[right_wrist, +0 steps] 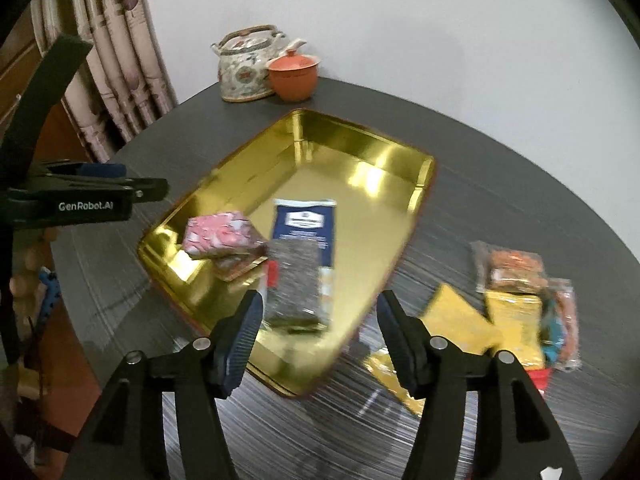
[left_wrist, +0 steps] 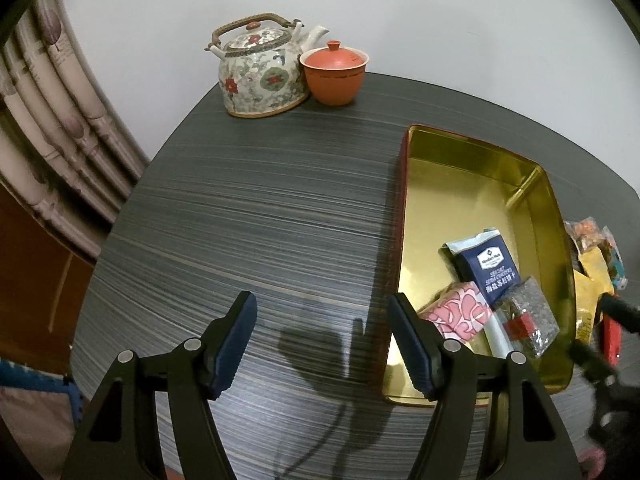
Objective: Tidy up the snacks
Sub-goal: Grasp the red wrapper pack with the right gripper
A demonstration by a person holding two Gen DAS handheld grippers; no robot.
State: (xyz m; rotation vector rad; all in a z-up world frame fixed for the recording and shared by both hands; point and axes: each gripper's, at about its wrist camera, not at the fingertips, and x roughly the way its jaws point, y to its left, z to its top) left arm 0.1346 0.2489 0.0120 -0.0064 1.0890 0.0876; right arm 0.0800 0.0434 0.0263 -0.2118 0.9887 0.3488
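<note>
Right wrist view, right gripper [right_wrist: 320, 334] released and empty above shiny gold rectangular tin tray [right_wrist: 372, 148], clear packet of dark snacks [right_wrist: 296, 280] lying inside beside navy cracker pouch [right_wrist: 306, 222], left gripper [left_wrist: 324, 346] parted over grey striped table [left_wrist: 260, 216]

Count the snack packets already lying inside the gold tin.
3: a pink patterned packet at the near left of the tin, a navy cracker packet mid-tin, and a clear dark-filled packet overlapping its near end. Nothing appears hidden.

Home room; floral teapot [left_wrist: 262, 70], lidded orange cup [left_wrist: 334, 73] on dark table [left_wrist: 248, 216]; patterned curtain [left_wrist: 52, 120]
</note>
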